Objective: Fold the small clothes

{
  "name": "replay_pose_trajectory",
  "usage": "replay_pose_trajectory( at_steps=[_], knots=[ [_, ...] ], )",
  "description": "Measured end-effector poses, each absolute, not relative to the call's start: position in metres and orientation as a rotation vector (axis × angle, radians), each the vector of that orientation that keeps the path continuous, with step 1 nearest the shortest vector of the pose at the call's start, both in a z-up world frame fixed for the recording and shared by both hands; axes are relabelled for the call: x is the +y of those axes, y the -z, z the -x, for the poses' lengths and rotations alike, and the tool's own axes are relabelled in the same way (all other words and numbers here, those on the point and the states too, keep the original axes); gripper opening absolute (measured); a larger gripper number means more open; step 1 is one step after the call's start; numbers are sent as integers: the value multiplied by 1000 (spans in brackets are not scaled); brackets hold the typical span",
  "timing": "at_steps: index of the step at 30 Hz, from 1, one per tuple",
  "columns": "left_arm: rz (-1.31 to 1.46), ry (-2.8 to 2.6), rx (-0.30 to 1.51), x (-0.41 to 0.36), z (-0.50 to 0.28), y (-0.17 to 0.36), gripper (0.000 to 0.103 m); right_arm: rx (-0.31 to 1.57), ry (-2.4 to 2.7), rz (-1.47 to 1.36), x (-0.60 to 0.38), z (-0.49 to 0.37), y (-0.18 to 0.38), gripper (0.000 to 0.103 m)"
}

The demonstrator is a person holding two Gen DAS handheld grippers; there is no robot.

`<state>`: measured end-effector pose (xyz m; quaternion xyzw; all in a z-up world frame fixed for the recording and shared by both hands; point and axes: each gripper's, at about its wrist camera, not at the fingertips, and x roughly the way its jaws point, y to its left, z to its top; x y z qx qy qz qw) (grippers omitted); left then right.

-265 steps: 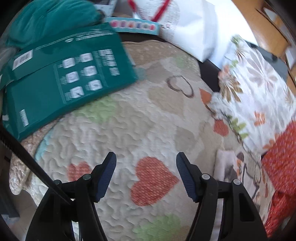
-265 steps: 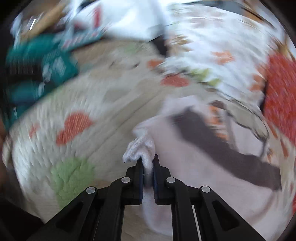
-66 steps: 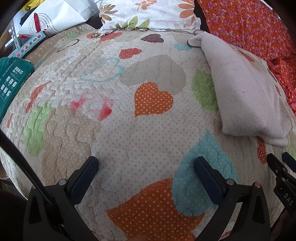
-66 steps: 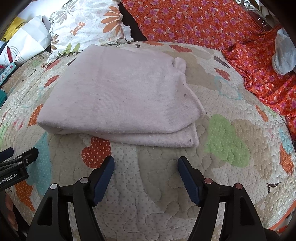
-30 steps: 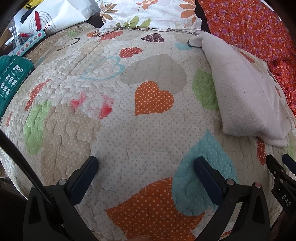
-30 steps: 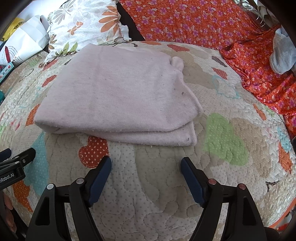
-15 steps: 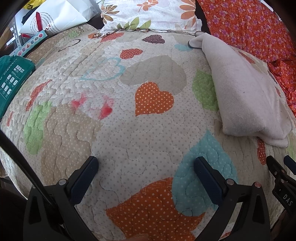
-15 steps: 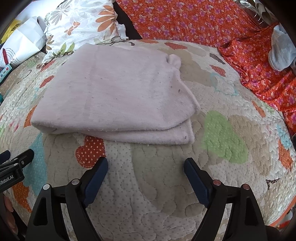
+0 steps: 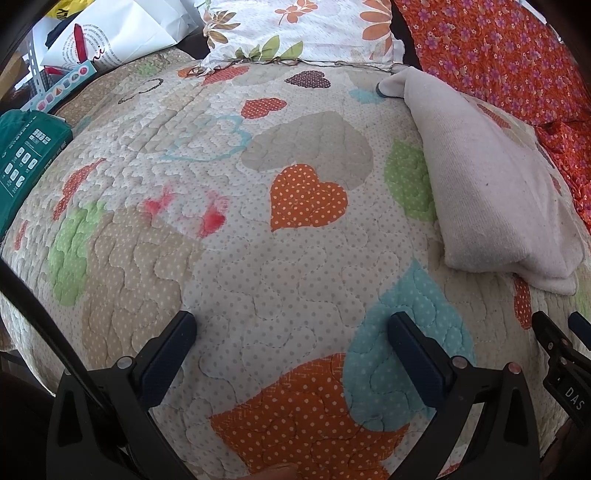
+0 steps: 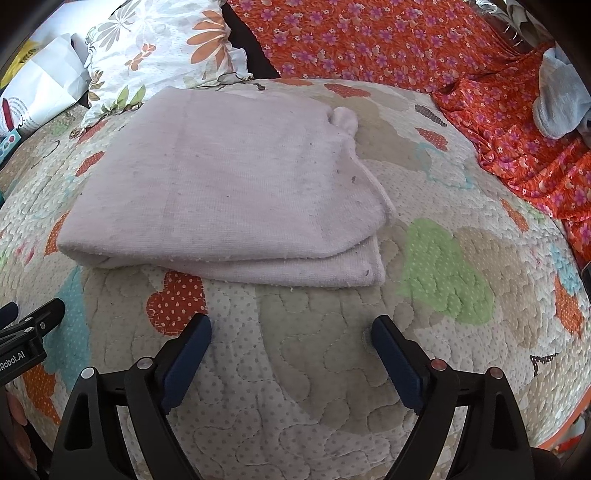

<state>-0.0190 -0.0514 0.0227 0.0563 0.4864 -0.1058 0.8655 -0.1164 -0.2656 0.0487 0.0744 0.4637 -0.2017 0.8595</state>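
A pale pink garment (image 10: 225,192) lies folded flat in layers on the heart-patterned quilt (image 10: 325,369). It also shows at the right of the left wrist view (image 9: 491,192). My right gripper (image 10: 291,332) is open and empty, just in front of the garment's near edge, not touching it. My left gripper (image 9: 291,328) is open and empty over bare quilt (image 9: 258,266), to the left of the garment. The right gripper's side shows at the right edge of the left wrist view (image 9: 561,354).
A floral pillow (image 10: 159,48) and orange flowered fabric (image 10: 388,40) lie behind the garment. A grey cloth (image 10: 557,99) sits at the far right. A green package (image 9: 26,158) and a white bag (image 9: 110,33) lie at the quilt's left edge.
The right gripper has opened a little wider and eased slightly back from the folded garment. The left gripper and the garment have stayed still.
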Motion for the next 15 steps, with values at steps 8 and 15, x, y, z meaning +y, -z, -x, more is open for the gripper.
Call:
replay_pose_trajectory(
  at_steps=[8, 15],
  knots=[
    [-117, 221, 1019, -52, 19, -23, 103, 971, 432, -156, -267, 117, -48, 94],
    [-116, 219, 1016, -51, 19, -23, 103, 971, 432, -157, -267, 118, -48, 94]
  ],
)
